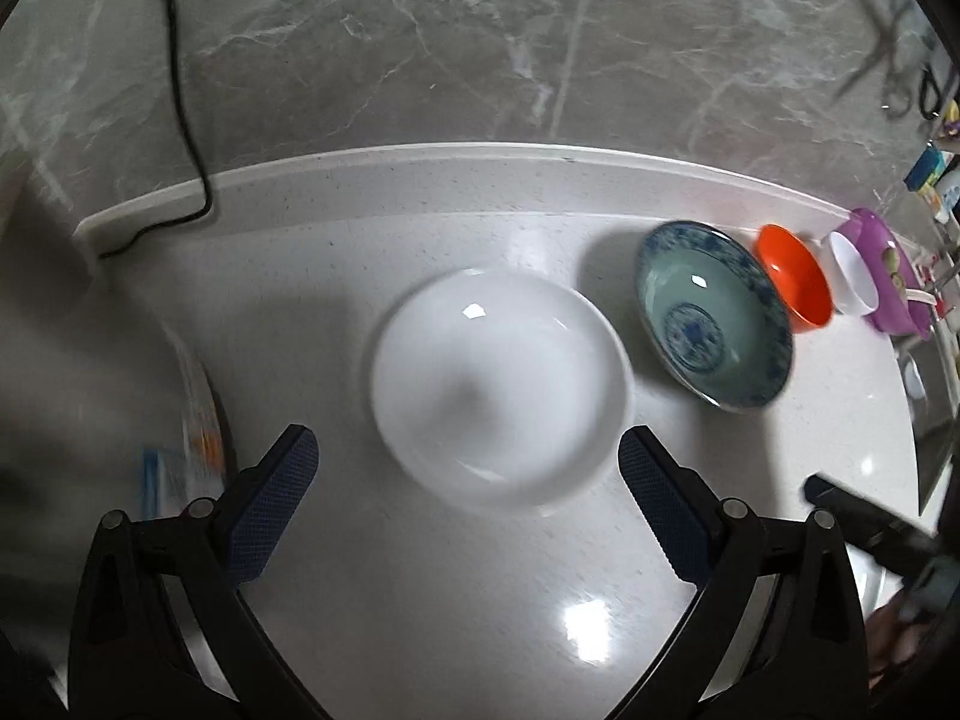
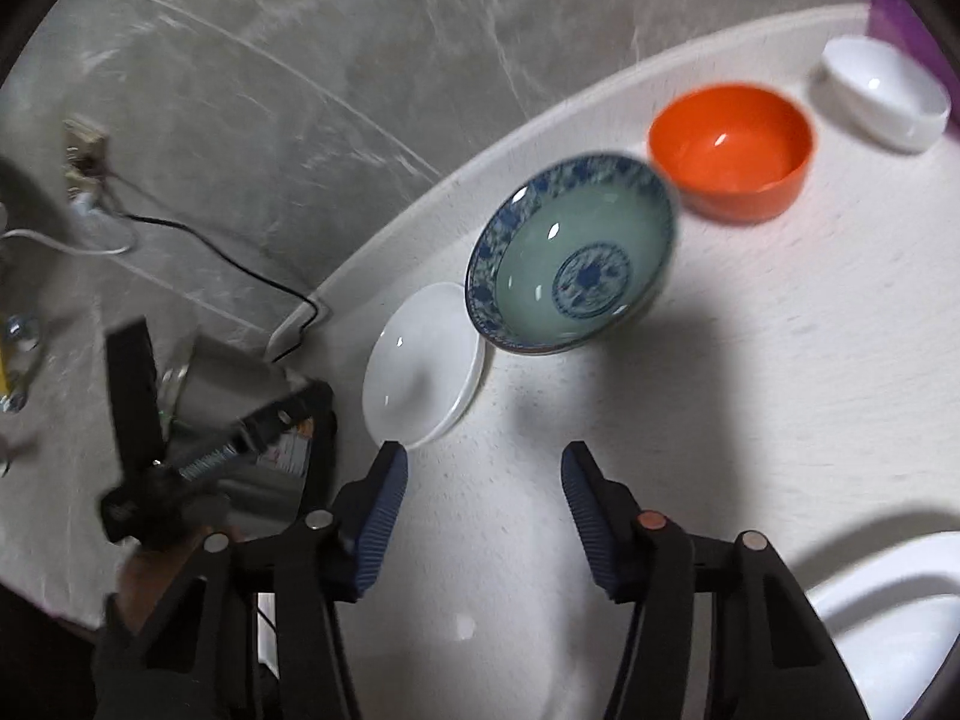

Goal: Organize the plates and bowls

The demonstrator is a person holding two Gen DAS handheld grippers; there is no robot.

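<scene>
Left wrist view: showed the left gripper point(image 1: 468, 441) spread about as wide as it goes, with nothing between the pads, poised above the near rim of a white plate point(image 1: 501, 387) lying flat on the pale worktop point(image 1: 480, 612). Placed a blue-patterned bowl point(image 1: 717, 315) just beside that plate, apart from it by a narrow strip of worktop, then an orange bowl point(image 1: 795, 285) and a small white bowl point(image 1: 852, 279) in a tight row toward a purple dish point(image 1: 888, 270) by the back edge. From the right wrist, caught the right gripper point(image 2: 485, 480) roughly half open and equally empty, aimed at bare worktop short of the same plate point(image 2: 423, 366) and blue-patterned bowl point(image 2: 570, 261); could not tell there whether the two rims touched. Looked smeared in both views, suggesting haste. Judged the main hazard to be the glossy plate itself: flat on the surface, hard to get a pad under, likely to skid toward the blue-patterned bowl if pinched off-centre or pushed. Judged a second hazard in the crowded row, where one nudge could chain through the orange bowl point(image 2: 729, 150) and the small white bowl point(image 2: 882, 93). Also worth watching: both grippers working close together over one plate, and another white dish point(image 2: 900, 618) near the right elbow of the frame.
</scene>
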